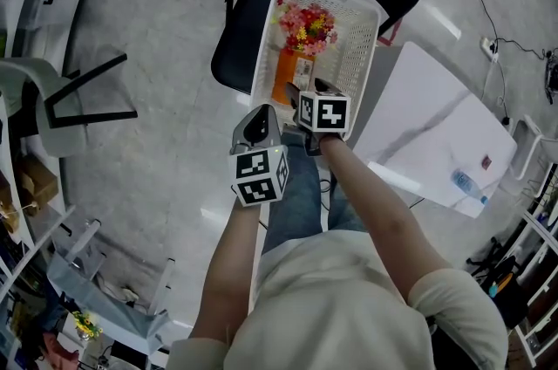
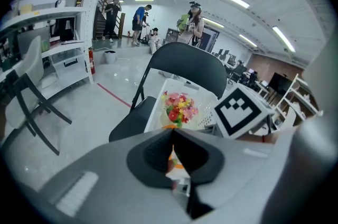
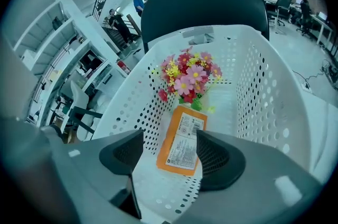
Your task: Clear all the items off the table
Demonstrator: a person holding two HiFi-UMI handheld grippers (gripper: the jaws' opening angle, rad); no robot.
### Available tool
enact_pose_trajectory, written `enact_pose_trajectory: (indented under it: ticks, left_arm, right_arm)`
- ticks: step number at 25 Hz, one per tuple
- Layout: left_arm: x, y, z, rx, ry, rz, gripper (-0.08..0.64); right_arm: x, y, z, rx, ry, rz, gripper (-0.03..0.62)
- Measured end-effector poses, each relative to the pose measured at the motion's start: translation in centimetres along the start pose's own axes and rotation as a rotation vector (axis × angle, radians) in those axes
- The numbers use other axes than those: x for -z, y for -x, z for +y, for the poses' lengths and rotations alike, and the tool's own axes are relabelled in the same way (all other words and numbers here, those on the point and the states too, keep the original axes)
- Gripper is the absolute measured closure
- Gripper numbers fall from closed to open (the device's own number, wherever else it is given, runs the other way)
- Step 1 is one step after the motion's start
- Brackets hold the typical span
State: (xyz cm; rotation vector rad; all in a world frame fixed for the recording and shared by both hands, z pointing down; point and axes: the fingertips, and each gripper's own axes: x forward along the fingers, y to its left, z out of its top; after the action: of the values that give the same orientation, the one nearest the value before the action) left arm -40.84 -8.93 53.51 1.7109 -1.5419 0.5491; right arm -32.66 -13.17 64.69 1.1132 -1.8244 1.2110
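Orange box | laid flat in basket, long axis pointing away | framed, untouched, by right gripper, jaws wide | left gripper closed, empty, farther off.

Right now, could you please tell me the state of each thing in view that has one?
Right claw: open, empty.
Left claw: shut, empty.
Basket: on the chair, holding flowers.
Orange packet: flat in the basket.
Bottle: on the table, near its edge.

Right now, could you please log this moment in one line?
right tongs: open over basket | left tongs: shut | basket: orange packet, flowers
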Motion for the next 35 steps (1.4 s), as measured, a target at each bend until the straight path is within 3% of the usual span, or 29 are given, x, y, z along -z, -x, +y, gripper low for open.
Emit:
enact_pose_trajectory:
  ticks: [14, 25, 29, 35]
  left_arm:
    - [-0.5, 1.2, -1.7, 0.013, -0.022, -0.019, 0.551]
    - [-0.9, 2.7, -3.7, 0.02, -0.042, -0.036, 0.551]
    - [-1.0, 3.4, -4.6, 0.024, -0.049, -0.039, 0.551]
    - [-1.4, 4.3, -5.8, 0.026, -0.059, -0.053, 0.551]
  right_arm:
    - [-0.7, 4.1, -0.1, -0.001, -0.016, -0.075, 0.361]
    - [-1.5, 8.8, -0.3, 0.008, 0.007, -0.152, 0.548]
    - [-1.6, 10.7, -0.5, 0.007, 0.018, -0.171, 0.588]
    - [-1.7, 13.5, -0.9, 0.007, 0.049, -0.199, 0.594]
